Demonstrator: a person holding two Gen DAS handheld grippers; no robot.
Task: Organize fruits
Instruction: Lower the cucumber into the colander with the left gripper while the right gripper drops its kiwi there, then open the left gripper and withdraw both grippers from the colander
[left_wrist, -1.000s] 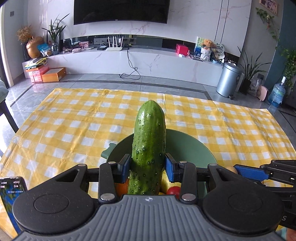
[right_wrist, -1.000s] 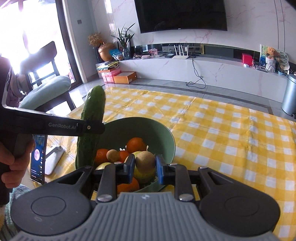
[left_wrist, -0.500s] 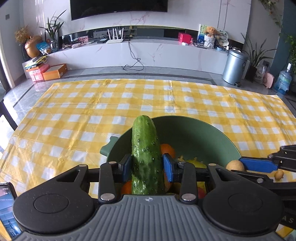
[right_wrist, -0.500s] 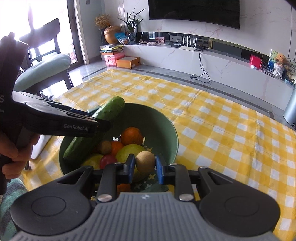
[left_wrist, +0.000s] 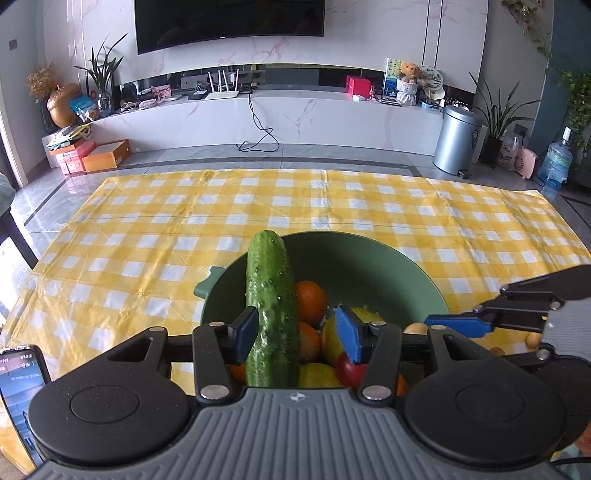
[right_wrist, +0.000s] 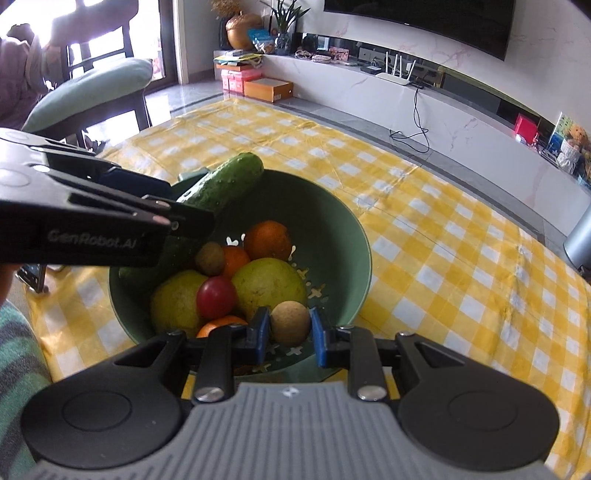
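A green bowl (left_wrist: 388, 269) on the yellow checked cloth holds oranges, pears and a red tomato (right_wrist: 216, 297). A cucumber (left_wrist: 271, 310) lies in it, leaning on the left rim; it also shows in the right wrist view (right_wrist: 225, 182). My left gripper (left_wrist: 297, 330) is open around the cucumber, its right pad clear of it. My right gripper (right_wrist: 288, 334) is over the bowl's near side with a small round brown fruit (right_wrist: 290, 323) between its pads, which stand slightly apart from it.
The bowl (right_wrist: 354, 251) sits near the table's front left. A phone (left_wrist: 22, 398) stands at the left edge. A cushioned chair (right_wrist: 92, 85) is beyond the table's left side. Checked cloth (right_wrist: 461, 266) stretches right and back.
The cucumber went from upright above the bowl to lying in it, and my left gripper opened. My right gripper moved over the bowl and its pads parted a little around the brown fruit.
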